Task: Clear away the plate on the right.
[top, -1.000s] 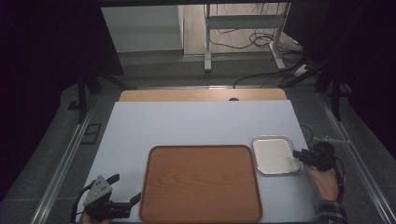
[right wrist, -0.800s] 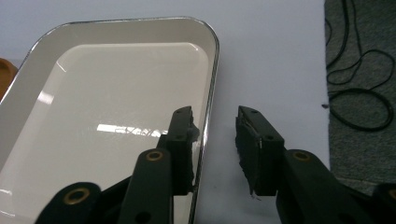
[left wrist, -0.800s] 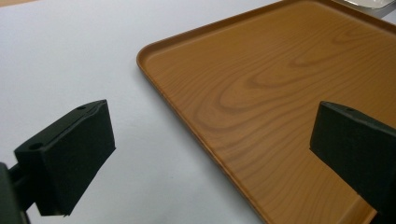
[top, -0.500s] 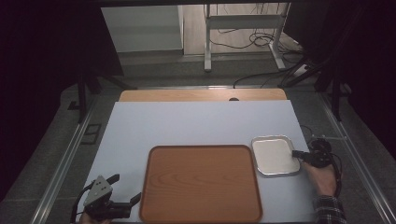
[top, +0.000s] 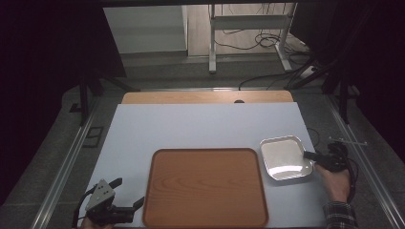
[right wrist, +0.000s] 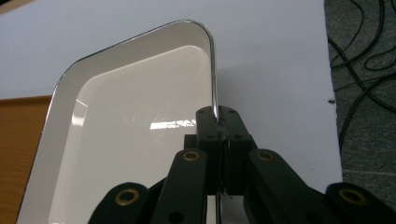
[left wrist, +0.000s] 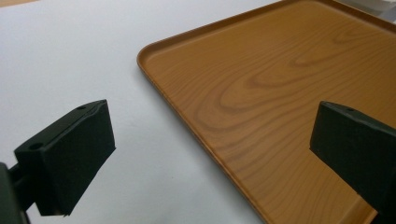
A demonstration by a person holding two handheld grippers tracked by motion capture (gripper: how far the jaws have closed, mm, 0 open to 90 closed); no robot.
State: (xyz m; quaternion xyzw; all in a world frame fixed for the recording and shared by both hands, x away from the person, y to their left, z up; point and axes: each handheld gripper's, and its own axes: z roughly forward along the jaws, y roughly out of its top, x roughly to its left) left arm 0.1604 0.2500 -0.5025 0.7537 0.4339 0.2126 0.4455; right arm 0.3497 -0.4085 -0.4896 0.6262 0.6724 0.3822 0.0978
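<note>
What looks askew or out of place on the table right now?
Only the small metal tray: it sits turned slightly askew beside the squarely placed wooden tray, its right rim pinched in the right claw. Nothing looks spilled or damaged. The left claw is open, holding nothing.

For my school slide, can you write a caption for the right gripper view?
The right claw pinches the rim of a shiny white metal tray on the white table.

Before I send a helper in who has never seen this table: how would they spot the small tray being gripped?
On the pale table top lies a big wooden tray. Just beside its far right corner sits the small metal tray, its right rim pinched by the right gripper. It is shiny, white inside and much smaller than its wooden neighbour.
</note>
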